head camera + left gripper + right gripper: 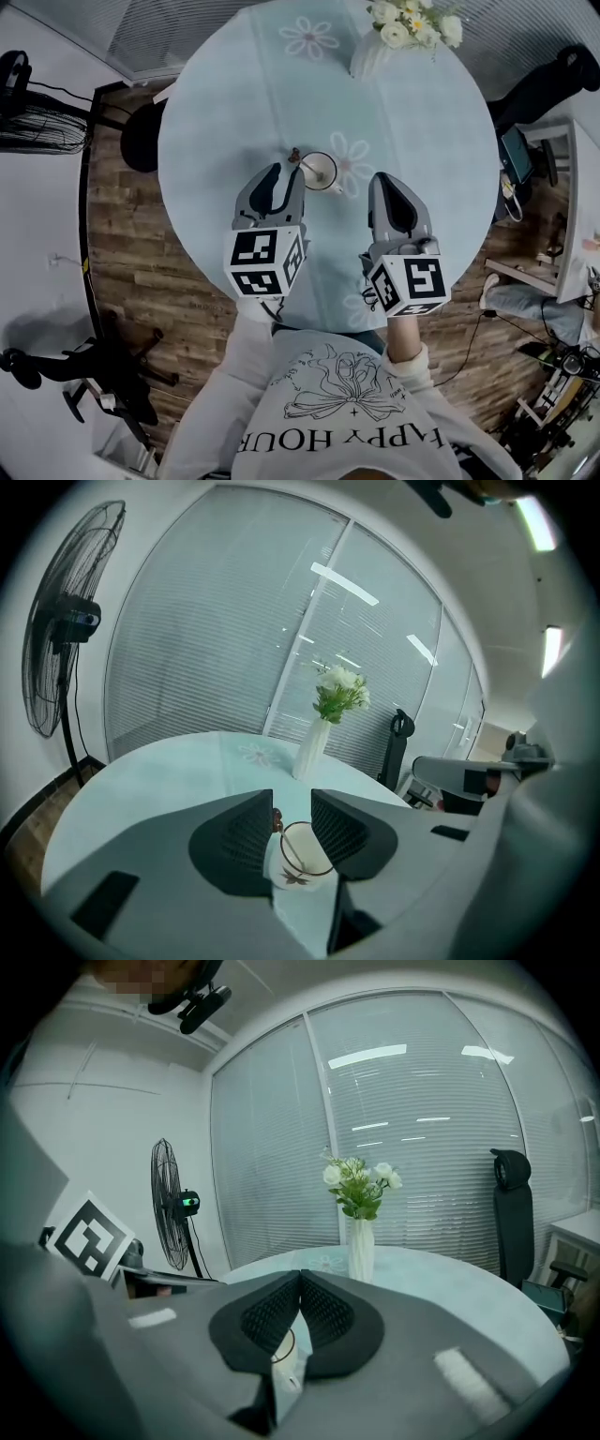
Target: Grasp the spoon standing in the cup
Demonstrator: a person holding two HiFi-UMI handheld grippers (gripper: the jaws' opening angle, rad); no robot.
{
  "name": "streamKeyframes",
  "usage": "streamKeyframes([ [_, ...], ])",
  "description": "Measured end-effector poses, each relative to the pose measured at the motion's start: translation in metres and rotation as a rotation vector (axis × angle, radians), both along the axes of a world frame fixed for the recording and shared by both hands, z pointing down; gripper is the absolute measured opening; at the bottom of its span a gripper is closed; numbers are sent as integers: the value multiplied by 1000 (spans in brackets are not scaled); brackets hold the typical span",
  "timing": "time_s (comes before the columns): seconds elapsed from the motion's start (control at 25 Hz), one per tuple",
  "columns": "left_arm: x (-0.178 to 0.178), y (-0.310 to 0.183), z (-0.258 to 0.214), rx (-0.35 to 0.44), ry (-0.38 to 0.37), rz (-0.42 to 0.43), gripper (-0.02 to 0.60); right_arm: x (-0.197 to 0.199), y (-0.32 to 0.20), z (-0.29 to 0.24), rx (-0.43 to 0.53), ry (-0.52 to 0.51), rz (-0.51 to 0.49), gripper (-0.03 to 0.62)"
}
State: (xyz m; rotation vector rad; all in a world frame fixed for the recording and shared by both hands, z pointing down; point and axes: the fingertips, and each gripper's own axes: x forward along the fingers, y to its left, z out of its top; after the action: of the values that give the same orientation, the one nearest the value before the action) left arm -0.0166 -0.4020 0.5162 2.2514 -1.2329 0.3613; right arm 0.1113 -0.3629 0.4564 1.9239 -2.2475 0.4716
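Note:
A white cup [319, 172] with a dark rim stands near the middle of the round pale-blue table [422, 122]. A thin spoon [294, 155] leans in it, its brown top over the cup's left rim. My left gripper [286, 172] sits just in front of the cup. In the left gripper view the left gripper [292, 799] is open, with the cup [302, 857] in the gap and the spoon's top [277, 817] close beside the left jaw, not pinched. My right gripper [390, 180] hovers to the cup's right. The right gripper [300, 1277] is shut and empty.
A white vase of flowers [377, 52] stands at the table's far edge. A standing fan [37, 122] and a black stool [141, 136] are off the table's left side. Desks and a black office chair [511, 1213] lie to the right.

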Motion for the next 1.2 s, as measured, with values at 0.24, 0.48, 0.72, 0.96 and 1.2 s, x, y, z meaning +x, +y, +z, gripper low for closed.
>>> streamKeyframes([
  [0.24, 5, -10, 21, -36, -7, 11, 114, 3, -6, 13, -20, -4, 3, 11],
  [0.48, 12, -16, 36, -64, -2, 19, 114, 8, -7, 25, -43, -12, 16, 11],
  [0.72, 15, -23, 55, -102, -7, 26, 115, 9, -12, 38, -69, -13, 13, 11],
  [0.96, 15, -31, 69, -127, -23, 19, 115, 10, -19, 44, -79, -13, 17, 11],
  [1.2, 19, -32, 74, -133, -24, 38, 106, 16, -19, 51, -99, -14, 28, 11],
])
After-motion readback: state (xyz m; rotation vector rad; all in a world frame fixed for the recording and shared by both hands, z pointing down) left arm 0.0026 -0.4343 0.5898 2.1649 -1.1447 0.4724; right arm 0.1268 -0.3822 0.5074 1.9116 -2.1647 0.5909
